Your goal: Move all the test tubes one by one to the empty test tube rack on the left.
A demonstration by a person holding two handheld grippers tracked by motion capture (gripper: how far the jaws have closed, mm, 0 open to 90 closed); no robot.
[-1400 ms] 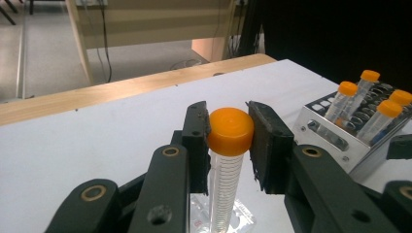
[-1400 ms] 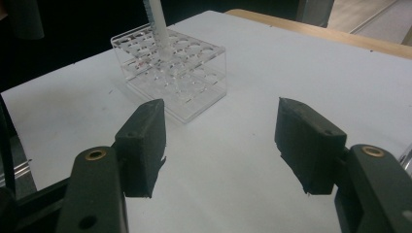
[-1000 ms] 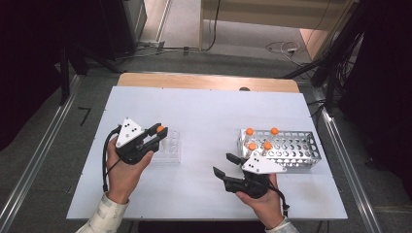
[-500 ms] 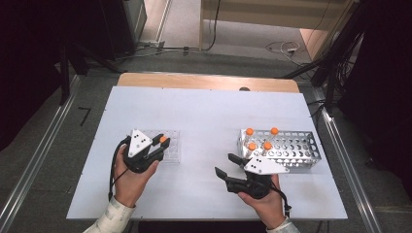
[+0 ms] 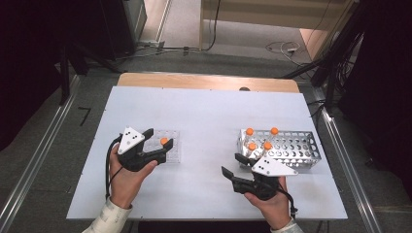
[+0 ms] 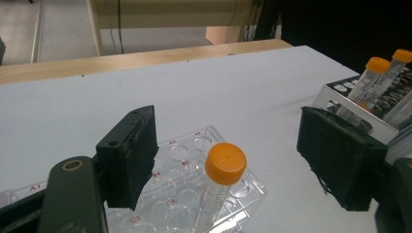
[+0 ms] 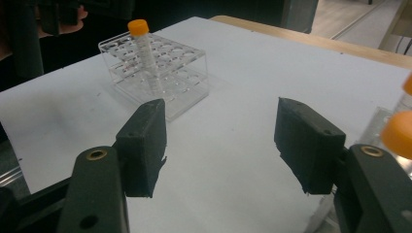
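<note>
Since a second ago the left gripper (image 5: 158,145) has been brought down and toward the person along the clear rack (image 5: 172,150), and its jaws have just been opening: the orange-capped tube (image 6: 221,187) carried before is now released and is left standing in a well of that rack. In the left gripper view the tube is seen between the two spread pads, closer to the left pad (image 6: 131,160), with neither pad pressed on it; it is tilted slightly in its well. The right gripper (image 7: 221,145) has been kept in place, near the table edge by the person, and its jaws are held spread with only bare table (image 7: 233,121) between them. Just beyond and to the right of it, the metal rack (image 5: 301,150) is found, with four orange-capped tubes (image 5: 250,132) upright at its near end. From the right gripper view the clear rack is seen ahead and to the left, well apart from the jaws.
</note>
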